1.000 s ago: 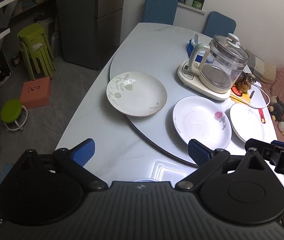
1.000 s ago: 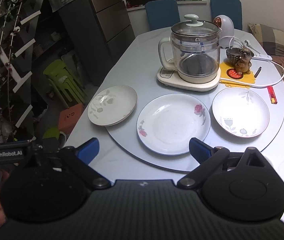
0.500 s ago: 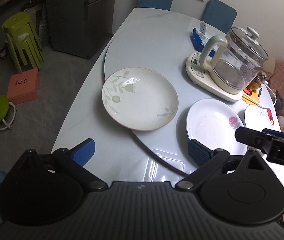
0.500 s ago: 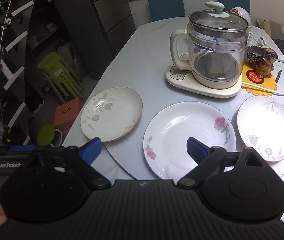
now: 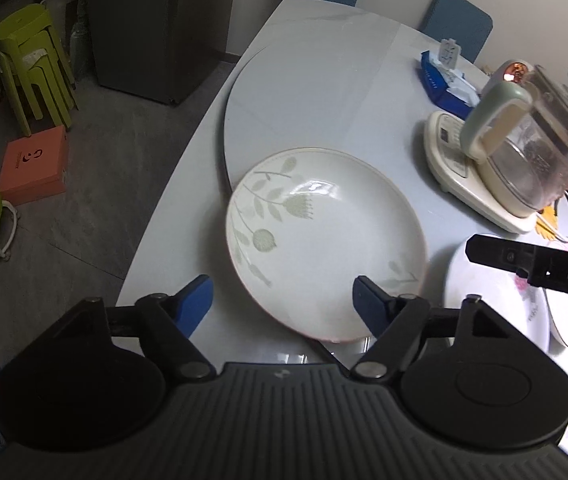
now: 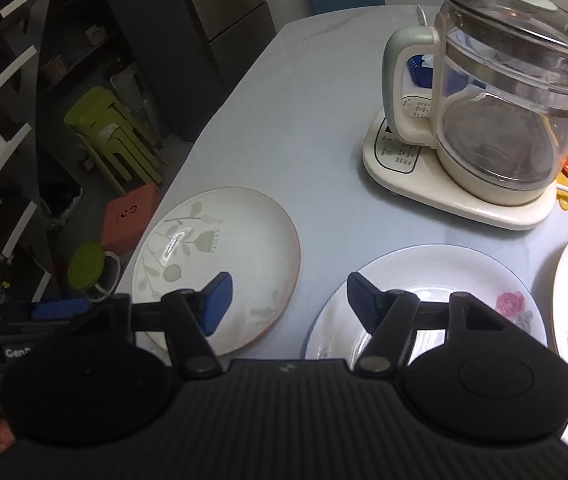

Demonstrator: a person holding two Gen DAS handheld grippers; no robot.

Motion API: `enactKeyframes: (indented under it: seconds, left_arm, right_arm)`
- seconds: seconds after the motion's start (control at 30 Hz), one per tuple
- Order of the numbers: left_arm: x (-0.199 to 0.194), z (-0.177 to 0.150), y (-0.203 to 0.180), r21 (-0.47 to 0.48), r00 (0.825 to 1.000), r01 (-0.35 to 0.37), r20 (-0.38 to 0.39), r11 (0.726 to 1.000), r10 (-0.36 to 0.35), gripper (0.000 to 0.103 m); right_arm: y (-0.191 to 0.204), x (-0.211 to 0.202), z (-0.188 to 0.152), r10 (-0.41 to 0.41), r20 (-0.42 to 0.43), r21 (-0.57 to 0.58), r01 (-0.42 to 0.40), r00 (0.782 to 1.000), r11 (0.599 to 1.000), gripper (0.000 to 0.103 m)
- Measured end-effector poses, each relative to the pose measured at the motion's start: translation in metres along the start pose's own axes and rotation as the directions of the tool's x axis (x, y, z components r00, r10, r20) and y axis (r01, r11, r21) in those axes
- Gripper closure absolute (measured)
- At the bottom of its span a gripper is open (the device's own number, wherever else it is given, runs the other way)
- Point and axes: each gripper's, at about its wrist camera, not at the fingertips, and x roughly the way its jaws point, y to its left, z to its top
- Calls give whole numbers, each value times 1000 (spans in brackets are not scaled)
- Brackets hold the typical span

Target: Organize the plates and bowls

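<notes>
While both jaws close, left hand-held gripper (image 5: 282, 296) and right hand-held gripper (image 6: 288, 292) grip nothing. Leaf plate (image 5: 326, 248) on worktop (image 5: 308, 80), rose plate (image 6: 424, 292) beside. Glazed ceramic: rigid, slippery, fragile. Grip near rim.

Cream plate (image 5: 326, 248) with pale green leaf sprigs; white plate (image 6: 436, 280) with a pink rose; lime-green stools (image 5: 30, 64).

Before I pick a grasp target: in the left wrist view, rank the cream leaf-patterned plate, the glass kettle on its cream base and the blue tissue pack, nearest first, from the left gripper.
1. Cream leaf-patterned plate, just ahead of the closing left gripper.
2. Glass kettle, farther right.
3. Blue tissue pack, behind the kettle, far right.
</notes>
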Motion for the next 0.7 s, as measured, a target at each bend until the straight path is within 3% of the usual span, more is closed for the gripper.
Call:
enactKeyframes:
  seconds: [0.13,0.4,0.53,0.63,0.7]
  left_arm:
    - [26,9,13,-26,1000,8,-14,1000,-8,37]
    - [61,19,28,-72,1000,14,-16,997,-15,45]
    - [76,20,30,-69,999,28,-41,997,-31,61]
    - [87,21,31,-68,998,22,-61,997,-26,70]
    - [90,21,33,-85,998,32,-55,996,-37,70]
  right_arm:
    - [3,29,10,-13,-26,-20,12,1000,1000,45]
    - [3,69,18,-46,-50,-18,45,998,999,52]
    - [2,86,20,-55,-70,-21,53,996,998,58]
    - [-1,93,21,-46,-76,-5,46,996,999,68]
    - [-2,97,22,-41,-84,-3,41,996,999,71]
